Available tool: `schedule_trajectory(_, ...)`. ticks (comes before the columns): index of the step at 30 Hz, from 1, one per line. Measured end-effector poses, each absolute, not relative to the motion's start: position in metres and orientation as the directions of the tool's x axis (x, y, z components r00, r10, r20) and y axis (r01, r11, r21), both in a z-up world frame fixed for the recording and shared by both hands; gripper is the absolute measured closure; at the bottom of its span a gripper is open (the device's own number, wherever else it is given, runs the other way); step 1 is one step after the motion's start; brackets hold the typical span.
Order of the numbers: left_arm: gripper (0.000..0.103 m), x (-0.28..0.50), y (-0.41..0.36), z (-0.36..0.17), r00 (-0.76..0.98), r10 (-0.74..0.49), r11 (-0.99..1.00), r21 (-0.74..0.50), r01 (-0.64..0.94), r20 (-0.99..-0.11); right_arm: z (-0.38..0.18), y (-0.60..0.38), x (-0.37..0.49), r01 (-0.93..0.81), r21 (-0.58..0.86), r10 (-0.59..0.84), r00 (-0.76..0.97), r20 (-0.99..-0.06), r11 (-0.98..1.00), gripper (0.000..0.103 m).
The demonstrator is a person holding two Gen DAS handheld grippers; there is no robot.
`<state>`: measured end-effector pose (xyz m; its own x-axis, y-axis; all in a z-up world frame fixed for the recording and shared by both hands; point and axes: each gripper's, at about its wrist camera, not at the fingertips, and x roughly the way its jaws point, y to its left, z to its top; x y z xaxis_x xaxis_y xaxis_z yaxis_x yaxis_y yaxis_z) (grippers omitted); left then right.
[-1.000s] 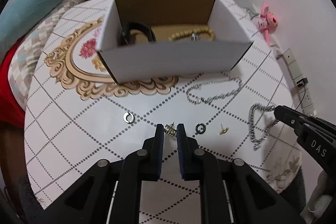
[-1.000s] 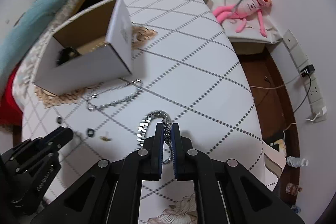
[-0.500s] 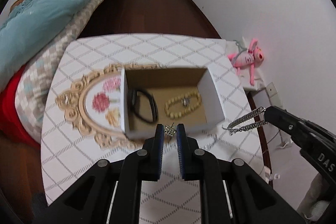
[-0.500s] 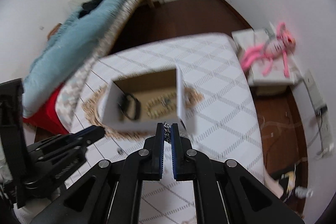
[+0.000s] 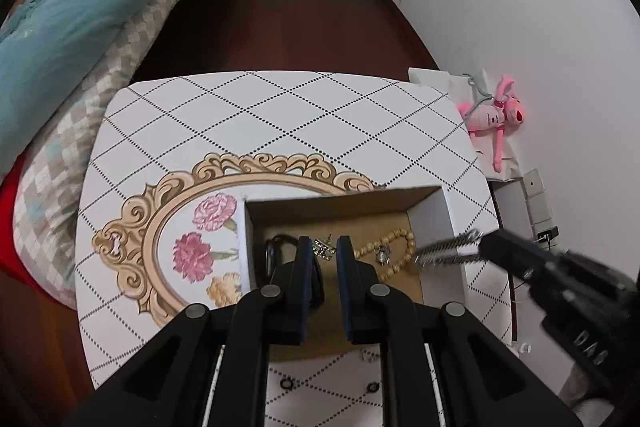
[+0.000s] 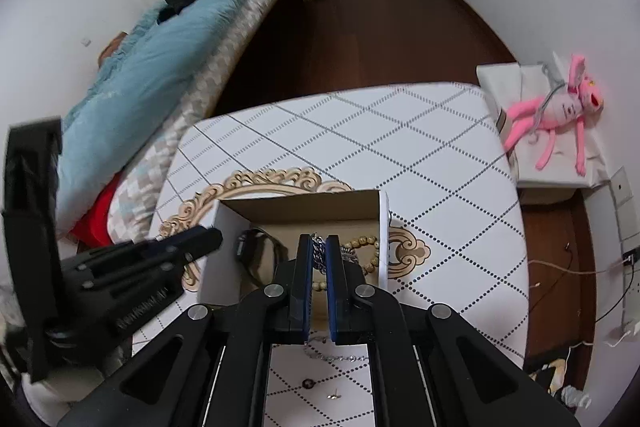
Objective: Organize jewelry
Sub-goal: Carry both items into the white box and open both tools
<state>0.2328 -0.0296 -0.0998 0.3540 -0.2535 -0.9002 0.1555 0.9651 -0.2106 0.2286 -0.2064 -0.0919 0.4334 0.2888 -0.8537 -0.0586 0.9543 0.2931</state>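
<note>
My left gripper (image 5: pixel 325 250) is shut on a small gold earring (image 5: pixel 324 250) and holds it over the open white cardboard box (image 5: pixel 454 223). My right gripper (image 6: pixel 319 254) is shut on a silver chain bracelet (image 6: pixel 319 253), also above the box (image 6: pixel 384 227); the chain shows blurred in the left wrist view (image 5: pixel 444 249). Inside the box lie a black band (image 6: pixel 256 251) and a beige bead bracelet (image 5: pixel 394 251).
On the white diamond-patterned table (image 5: pixel 280 115) in front of the box lie a thin silver chain (image 6: pixel 340 357), small dark rings (image 5: pixel 286 383) and a gold stud (image 6: pixel 332 395). A bed stands left, a pink plush toy (image 6: pixel 560 111) right.
Both grippers have lifted their pieces off the table and moved forward, from in front of the box to above its inside.
</note>
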Motion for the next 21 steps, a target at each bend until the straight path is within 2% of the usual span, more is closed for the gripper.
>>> schedule_trajectory(7,0.09,0.259,-0.037,-0.109,0.284,-0.206,0.976,-0.176,0.13,-0.936,-0.117,-0.21,0.252,-0.061,0.352,0.351,0.334,-0.875,0.934,0.097)
schedule_trajectory(10,0.081,0.264,-0.033,-0.113,0.266,-0.201,0.978,-0.179,0.104,-0.943,-0.131,-0.205,0.262,-0.068,0.384,0.389,0.24,-0.889,0.921,0.096)
schedule_trajectory(11,0.068,0.265,-0.03,-0.114,0.268,-0.194,0.98,-0.176,0.091,-0.944,-0.135,-0.204,0.263,-0.064,0.382,0.386,0.229,-0.894,0.922,0.096)
schedule_trajectory(12,0.047,0.264,-0.025,-0.114,0.276,-0.178,0.984,-0.165,0.071,-0.944,-0.137,-0.204,0.263,-0.063,0.366,0.371,0.22,-0.902,0.928,0.096)
schedule_trajectory(14,0.033,0.262,-0.017,-0.111,0.304,-0.164,0.986,-0.156,0.05,-0.939,-0.14,-0.203,0.261,-0.063,0.35,0.355,0.211,-0.911,0.935,0.092)
schedule_trajectory(16,0.032,0.258,-0.009,-0.11,0.324,-0.117,0.993,-0.114,0.028,-0.939,-0.141,-0.2,0.257,-0.074,0.299,0.308,0.218,-0.926,0.951,0.077)
schedule_trajectory(17,0.026,0.257,-0.007,-0.111,0.328,-0.098,0.995,-0.096,0.022,-0.94,-0.139,-0.2,0.256,-0.078,0.271,0.282,0.227,-0.932,0.959,0.062)
schedule_trajectory(18,0.012,0.254,-0.004,-0.112,0.333,-0.074,0.997,-0.074,0.015,-0.94,-0.138,-0.2,0.254,-0.084,0.238,0.251,0.242,-0.937,0.968,0.048)
schedule_trajectory(19,0.005,0.251,-0.001,-0.113,0.341,-0.052,0.999,-0.053,0.009,-0.939,-0.138,-0.198,0.252,-0.091,0.197,0.214,0.254,-0.943,0.976,0.042)
schedule_trajectory(20,0.0,0.245,0.001,-0.115,0.354,-0.026,1.0,-0.025,0.007,-0.935,-0.139,-0.198,0.25,-0.091,0.159,0.177,0.263,-0.948,0.983,0.032)
schedule_trajectory(21,0.0,0.241,0.003,-0.118,0.361,-0.008,1.0,-0.007,0.005,-0.933,-0.14,-0.199,0.248,-0.086,0.128,0.147,0.27,-0.952,0.988,0.024)
